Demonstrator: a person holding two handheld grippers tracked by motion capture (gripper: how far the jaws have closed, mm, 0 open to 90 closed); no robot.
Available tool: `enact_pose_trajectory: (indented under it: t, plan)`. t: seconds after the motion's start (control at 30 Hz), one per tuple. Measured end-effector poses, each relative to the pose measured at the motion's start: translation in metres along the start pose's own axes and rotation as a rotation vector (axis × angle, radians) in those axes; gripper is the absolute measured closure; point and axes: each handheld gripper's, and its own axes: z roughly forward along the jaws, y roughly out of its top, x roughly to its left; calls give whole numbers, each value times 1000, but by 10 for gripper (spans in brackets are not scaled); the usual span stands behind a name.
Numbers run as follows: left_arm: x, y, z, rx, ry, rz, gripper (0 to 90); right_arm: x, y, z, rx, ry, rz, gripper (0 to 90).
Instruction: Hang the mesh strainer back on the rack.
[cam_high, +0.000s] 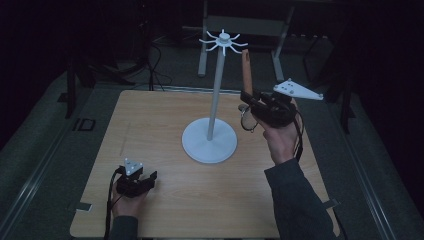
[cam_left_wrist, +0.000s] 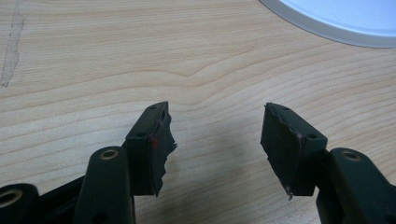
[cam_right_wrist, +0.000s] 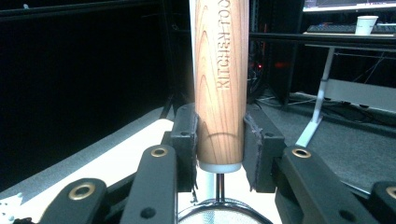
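Utensil: a wooden-handled kitchen strainer (cam_high: 246, 75), held upright above the right side of the worktop (cam_high: 165, 200), handle up, its wire-rimmed mesh head (cam_right_wrist: 219, 212) hanging just below the grip.
Right gripper: the right gripper (cam_high: 248, 102) has its fingers (cam_right_wrist: 184, 140) clamped on the lower end of the handle, just above its white collar.
Stand: a white hanger stand (cam_high: 215, 107) with a round base and a crown of hooks (cam_high: 223, 41) rises mid-worktop, just left of the handle's top.
Step in hand: by the look of it, hanging the utensil on a hook.
Doing it well: keep the handle plumb, lift its top level with the hooks, approach one prong slowly; whether the handle end bears a loop cannot be told.
Left gripper: the left gripper (cam_high: 142, 181) rests low at the worktop's near-left, fingers (cam_left_wrist: 152, 147) spread apart, empty.
Writing: "KITCHEN TOO…" engraved along the handle, cut off at the frame's top.
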Motion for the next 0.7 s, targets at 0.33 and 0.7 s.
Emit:
enact_pose_trajectory:
  t: [0.33,0.7]
  plan:
    - [0,0,0,1,0,1,426,2,6,5,3,2,-4,684]
    - [0,0,0,0,-1,-2,426,2,8,16,37,15,-4,683]
